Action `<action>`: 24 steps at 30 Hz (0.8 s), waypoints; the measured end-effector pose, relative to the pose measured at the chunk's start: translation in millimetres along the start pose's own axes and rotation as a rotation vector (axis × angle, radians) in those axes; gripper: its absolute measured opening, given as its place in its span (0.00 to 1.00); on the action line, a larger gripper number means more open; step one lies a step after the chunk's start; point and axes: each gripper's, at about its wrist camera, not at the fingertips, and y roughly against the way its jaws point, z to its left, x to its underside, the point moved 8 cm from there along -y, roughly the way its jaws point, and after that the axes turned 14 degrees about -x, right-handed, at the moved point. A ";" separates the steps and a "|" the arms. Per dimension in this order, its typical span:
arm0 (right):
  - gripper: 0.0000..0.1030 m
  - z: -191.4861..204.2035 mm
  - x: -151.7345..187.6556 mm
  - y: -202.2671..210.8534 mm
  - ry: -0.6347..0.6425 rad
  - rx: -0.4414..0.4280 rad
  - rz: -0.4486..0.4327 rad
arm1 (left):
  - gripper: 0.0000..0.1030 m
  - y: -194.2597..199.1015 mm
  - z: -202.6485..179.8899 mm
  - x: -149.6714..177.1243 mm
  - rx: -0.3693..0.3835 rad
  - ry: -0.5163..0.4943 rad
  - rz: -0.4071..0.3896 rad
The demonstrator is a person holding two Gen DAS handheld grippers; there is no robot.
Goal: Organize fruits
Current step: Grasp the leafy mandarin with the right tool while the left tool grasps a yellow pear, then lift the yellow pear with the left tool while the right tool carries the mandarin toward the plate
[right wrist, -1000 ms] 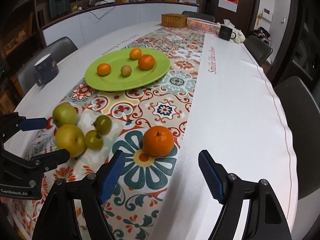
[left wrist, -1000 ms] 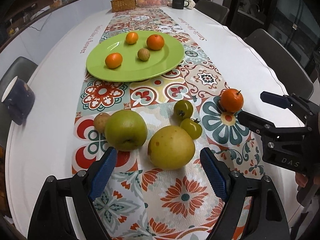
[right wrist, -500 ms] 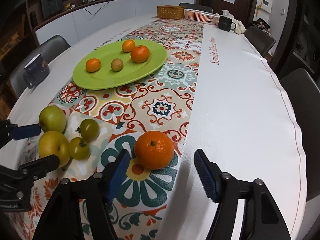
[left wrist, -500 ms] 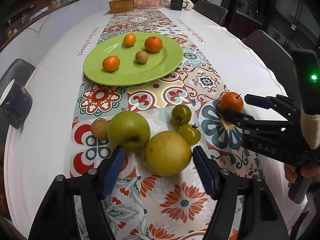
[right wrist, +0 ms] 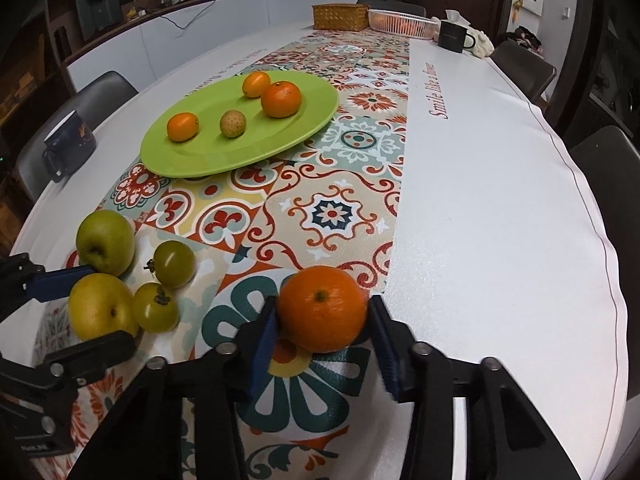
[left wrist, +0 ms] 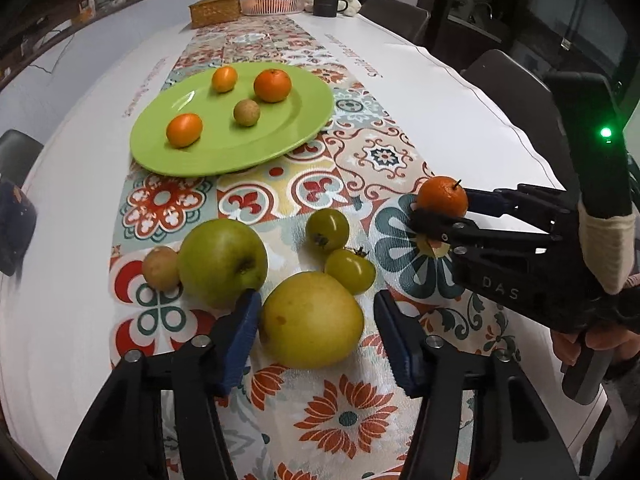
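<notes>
My right gripper (right wrist: 322, 334) has its pads against both sides of an orange tangerine (right wrist: 323, 314) on the patterned runner; it also shows in the left wrist view (left wrist: 442, 197). My left gripper (left wrist: 318, 330) is open around a yellow apple (left wrist: 311, 319), left pad touching, right pad a little apart. A green apple (left wrist: 222, 262), a small brown fruit (left wrist: 161, 268) and two green tomatoes (left wrist: 327, 229) (left wrist: 350, 271) lie close by. The green plate (left wrist: 280, 136) holds a tangerine (left wrist: 272, 85), two small oranges and a brown fruit.
A dark mug (right wrist: 68, 145) stands at the table's left edge. A wicker basket (right wrist: 340, 17), a white basket (right wrist: 402, 22) and a black mug (right wrist: 452, 36) stand at the far end. Chairs (right wrist: 608, 168) line the right side. White cloth (right wrist: 500, 200) lies right of the runner.
Both grippers have moved forward and narrowed. The right one has closed onto the tangerine; the left one has come around the yellow apple.
</notes>
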 end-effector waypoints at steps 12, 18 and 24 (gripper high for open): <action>0.41 28.9 17.2 32.4 0.015 -0.029 -0.030 | 0.49 2.5 2.9 8.6 0.034 0.032 0.001; 0.41 42.6 18.6 49.1 0.022 -0.036 -0.058 | 0.49 20.2 7.3 6.7 0.024 0.038 -0.047; 0.41 55.4 16.5 64.7 0.034 -0.042 -0.089 | 0.49 40.7 14.5 5.0 0.016 0.047 -0.098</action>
